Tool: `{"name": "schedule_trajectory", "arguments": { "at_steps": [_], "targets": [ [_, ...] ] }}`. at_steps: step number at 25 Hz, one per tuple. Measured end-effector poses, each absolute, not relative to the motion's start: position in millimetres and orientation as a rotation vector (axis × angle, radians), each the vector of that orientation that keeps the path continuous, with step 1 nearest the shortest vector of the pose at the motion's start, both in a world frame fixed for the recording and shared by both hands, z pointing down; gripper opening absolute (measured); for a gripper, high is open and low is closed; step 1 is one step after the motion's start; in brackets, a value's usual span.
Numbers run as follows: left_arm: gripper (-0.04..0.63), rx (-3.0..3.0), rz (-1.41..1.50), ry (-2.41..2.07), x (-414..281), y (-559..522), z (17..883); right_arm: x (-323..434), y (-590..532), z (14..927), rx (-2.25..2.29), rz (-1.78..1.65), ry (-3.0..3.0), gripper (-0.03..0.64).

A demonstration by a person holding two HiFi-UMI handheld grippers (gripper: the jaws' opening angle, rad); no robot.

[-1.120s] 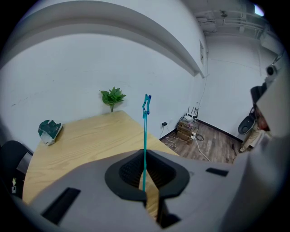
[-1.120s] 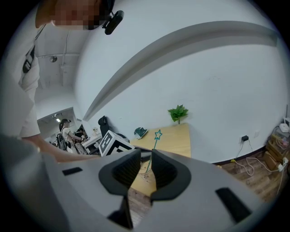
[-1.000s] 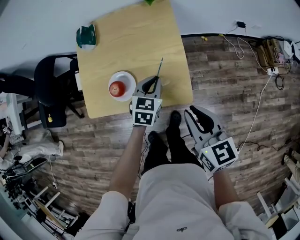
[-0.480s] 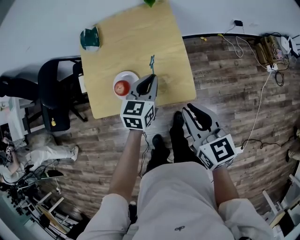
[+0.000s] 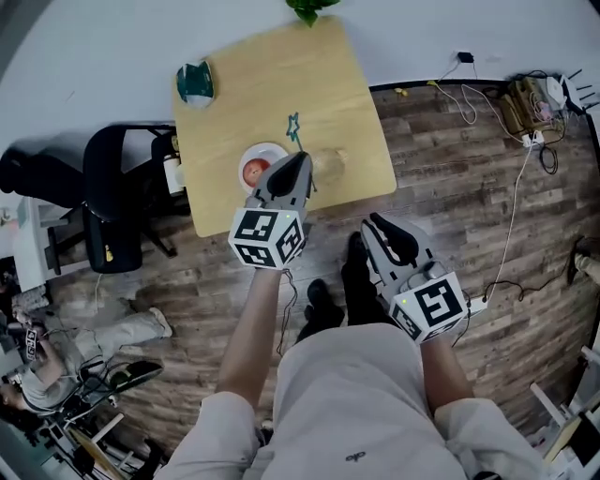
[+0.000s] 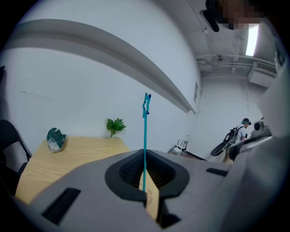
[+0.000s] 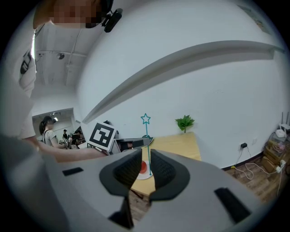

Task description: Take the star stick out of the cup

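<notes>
My left gripper is shut on the thin teal star stick and holds it upright above the wooden table. In the left gripper view the stick rises straight out from between the closed jaws. A clear cup stands on the table just right of that gripper, and the stick is outside it. My right gripper hangs over the floor near the table's front edge, narrowly open and empty. Through its jaws I see the star.
A white plate with a red apple sits just left of the left gripper. A green pouch lies at the table's far left corner and a small plant at the far edge. A black chair stands to the left. Cables run across the floor on the right.
My left gripper has risen with the stick and drawn back toward me, so the star now stands upright and the cup shows beside the gripper. The right gripper has hardly moved.
</notes>
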State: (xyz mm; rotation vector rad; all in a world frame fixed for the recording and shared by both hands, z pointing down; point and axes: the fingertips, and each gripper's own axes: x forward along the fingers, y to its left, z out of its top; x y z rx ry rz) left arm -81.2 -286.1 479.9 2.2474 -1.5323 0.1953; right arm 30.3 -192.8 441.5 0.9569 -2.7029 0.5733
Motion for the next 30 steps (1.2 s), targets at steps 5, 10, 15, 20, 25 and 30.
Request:
{"name": "schedule_trajectory", "arguments": {
  "at_steps": [5,10,15,20,25,30],
  "targets": [
    [0.015,2.276,0.157,-1.530,-92,-254,458,18,-162,427,0.967,0.531,-2.722,0.051],
    [0.015,2.292,0.114,-1.537,-106,-212,440,4,-130,414,0.975,0.476,-2.739,0.046],
    [0.015,2.299,0.079,-1.541,-123,-173,425,-14,-104,399,0.984,0.426,-2.746,0.040],
    [0.015,2.308,0.029,-1.550,-137,-136,409,-28,-84,381,1.000,0.354,-2.758,0.035],
    [0.015,2.318,-0.011,-1.559,-148,-101,395,-38,-65,364,1.008,0.284,-2.782,0.028],
    [0.015,2.328,-0.038,-1.575,-159,-71,383,-46,-50,348,1.017,0.226,-2.806,0.018]
  ]
}}
